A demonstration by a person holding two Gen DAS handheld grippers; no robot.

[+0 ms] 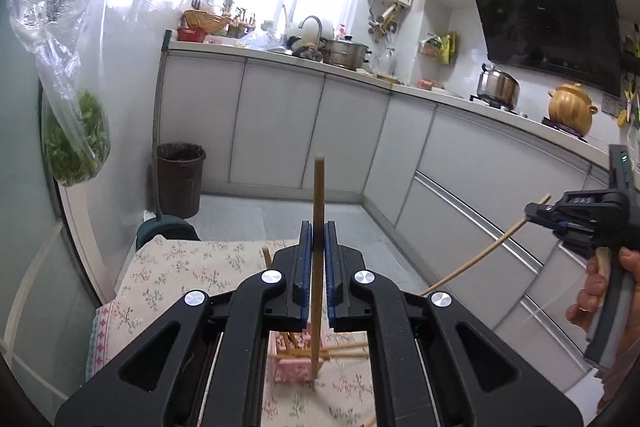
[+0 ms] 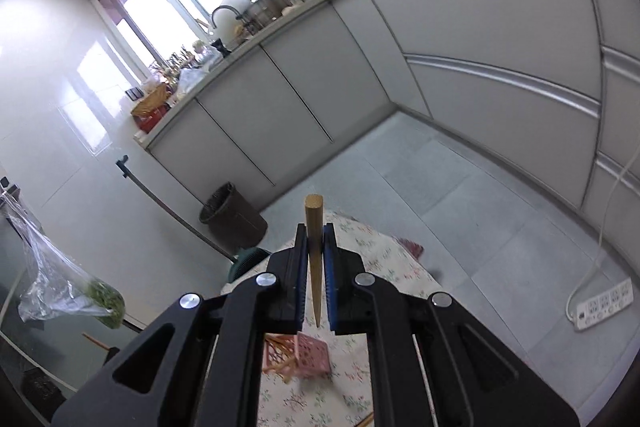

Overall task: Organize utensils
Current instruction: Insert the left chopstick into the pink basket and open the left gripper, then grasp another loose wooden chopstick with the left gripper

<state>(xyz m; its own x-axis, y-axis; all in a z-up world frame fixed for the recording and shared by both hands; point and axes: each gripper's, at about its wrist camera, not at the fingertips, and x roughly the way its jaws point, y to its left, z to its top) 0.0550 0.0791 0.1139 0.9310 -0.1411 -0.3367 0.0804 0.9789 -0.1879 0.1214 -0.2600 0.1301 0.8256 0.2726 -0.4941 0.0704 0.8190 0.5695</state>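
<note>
Broadly, the largest thing in both views is the kitchen behind: grey cabinet fronts sweep across the middle and right of each frame, with a bright window at the upper middle of the left wrist view. Lower down lies the worktop (image 1: 168, 267), covered with a floral cloth, filling the lower left and lower centre of that view. On it, at the bottom centre, sits a pink basket (image 1: 294, 373) with several chopsticks lying across and inside it in a jumble; in the right wrist view the same basket (image 2: 314, 353) looks tipped on its side, though the tongs' frame hides part of it.

The left tongs (image 1: 319, 263) are closed narrow on one wooden chopstick (image 1: 319, 195), which stands nearly upright through the centre of the frame, its lower end reaching down toward the basket. The right tongs (image 2: 316, 267) are likewise pinched on a second chopstick (image 2: 315, 239), blunt end pointing away, tapered tip toward the camera. That gripper also shows at the right edge of the left wrist view, its stick angling down to the left.

As I judge it, the step in hand is carrying picked-up chopsticks, one in each hand, clear of the cloth. The next move calls for bringing both sticks parallel and lowering them tidily into the basket; if it does lie tipped, it would need righting.
</note>
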